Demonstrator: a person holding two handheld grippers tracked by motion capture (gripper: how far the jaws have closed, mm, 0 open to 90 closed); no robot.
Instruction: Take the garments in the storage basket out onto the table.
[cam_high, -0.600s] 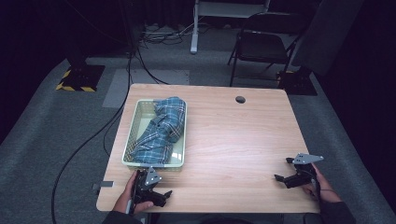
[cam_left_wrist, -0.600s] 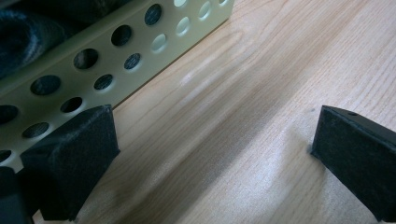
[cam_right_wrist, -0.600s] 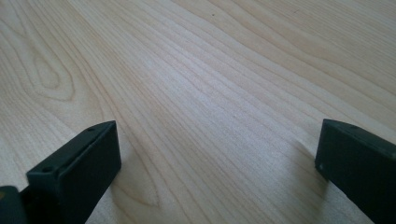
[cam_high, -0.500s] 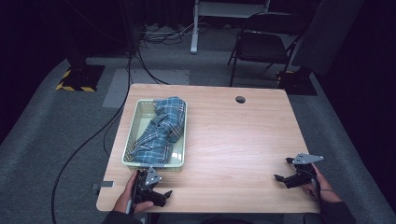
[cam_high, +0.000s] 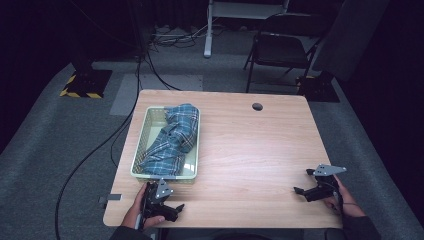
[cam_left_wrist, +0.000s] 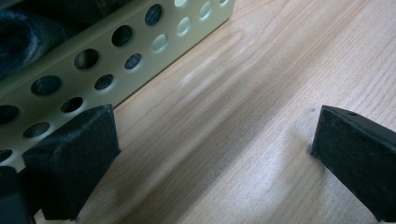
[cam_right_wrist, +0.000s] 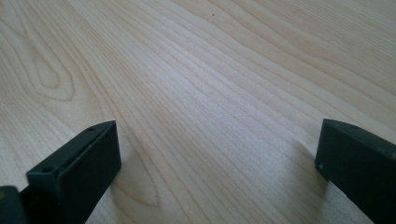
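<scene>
Both claws rest released on the wooden bench (cam_high: 250, 150), the left claw (cam_high: 172, 210) just beside the pale perforated basket (cam_high: 142, 142) holding a blue plaid cloth (cam_high: 172, 137), the right claw (cam_high: 302, 187) well apart.

High view overhead, gripper views skimming table (cam_high: 250, 150)

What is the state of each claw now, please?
Left claw: open, holding nothing, beside the basket.
Right claw: open, holding nothing, over the bare table.
</scene>
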